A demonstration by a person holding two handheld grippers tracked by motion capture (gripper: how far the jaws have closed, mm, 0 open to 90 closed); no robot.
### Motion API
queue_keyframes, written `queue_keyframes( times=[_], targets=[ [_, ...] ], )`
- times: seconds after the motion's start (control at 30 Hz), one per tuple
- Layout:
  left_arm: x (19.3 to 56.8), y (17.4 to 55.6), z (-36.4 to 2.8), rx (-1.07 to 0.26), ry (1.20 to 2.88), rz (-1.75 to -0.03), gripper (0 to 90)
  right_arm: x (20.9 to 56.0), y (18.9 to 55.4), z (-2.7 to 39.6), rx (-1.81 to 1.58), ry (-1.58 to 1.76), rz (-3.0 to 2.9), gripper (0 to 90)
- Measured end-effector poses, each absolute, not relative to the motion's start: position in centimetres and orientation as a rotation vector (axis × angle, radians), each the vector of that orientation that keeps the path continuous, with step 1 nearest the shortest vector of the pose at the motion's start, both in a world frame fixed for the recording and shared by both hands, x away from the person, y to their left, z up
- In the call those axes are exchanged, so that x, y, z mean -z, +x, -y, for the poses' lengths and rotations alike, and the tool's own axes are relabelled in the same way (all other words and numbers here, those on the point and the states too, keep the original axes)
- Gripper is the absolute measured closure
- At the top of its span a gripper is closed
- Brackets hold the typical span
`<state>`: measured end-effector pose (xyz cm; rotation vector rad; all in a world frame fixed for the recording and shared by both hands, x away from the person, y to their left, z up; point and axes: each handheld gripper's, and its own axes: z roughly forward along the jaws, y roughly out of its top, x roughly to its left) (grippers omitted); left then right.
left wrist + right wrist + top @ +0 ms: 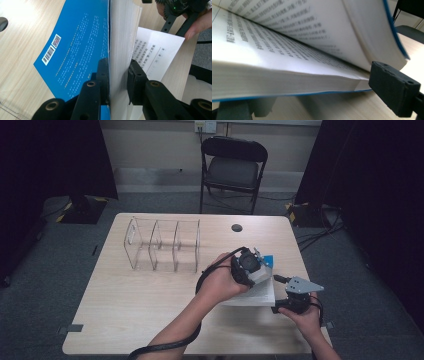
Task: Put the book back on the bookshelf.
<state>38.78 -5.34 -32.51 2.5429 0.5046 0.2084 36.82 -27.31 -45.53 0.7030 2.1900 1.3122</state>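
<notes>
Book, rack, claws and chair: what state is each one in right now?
Book: open, blue cover and a thick bundle of pages lifted upright, the rest lying flat on the table.
Left claw: shut on the lifted pages.
Right claw: at the book's near edge, open or shut I cannot tell.
Clear rack: upright, compartments empty.
Folding chair: unfolded, nobody seated.

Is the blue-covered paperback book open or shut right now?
Open: the blue-covered paperback book has printed pages fanned apart, one thick wad clamped between the left gripper pads.

Blue-covered paperback book (82, 50) lying open on table near right edge, one page block raised upright.
</notes>
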Motion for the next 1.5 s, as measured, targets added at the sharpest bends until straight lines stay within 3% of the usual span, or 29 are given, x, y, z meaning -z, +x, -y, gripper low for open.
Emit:
queue_keyframes(
  times=[1.5],
  targets=[
    [31.4, 38.2, 5.7, -0.23, 2.567, -0.431, 74.6, 44.0, 37.4, 27.3, -1.352, 0.63, -2.189, 11.2]
  ],
)
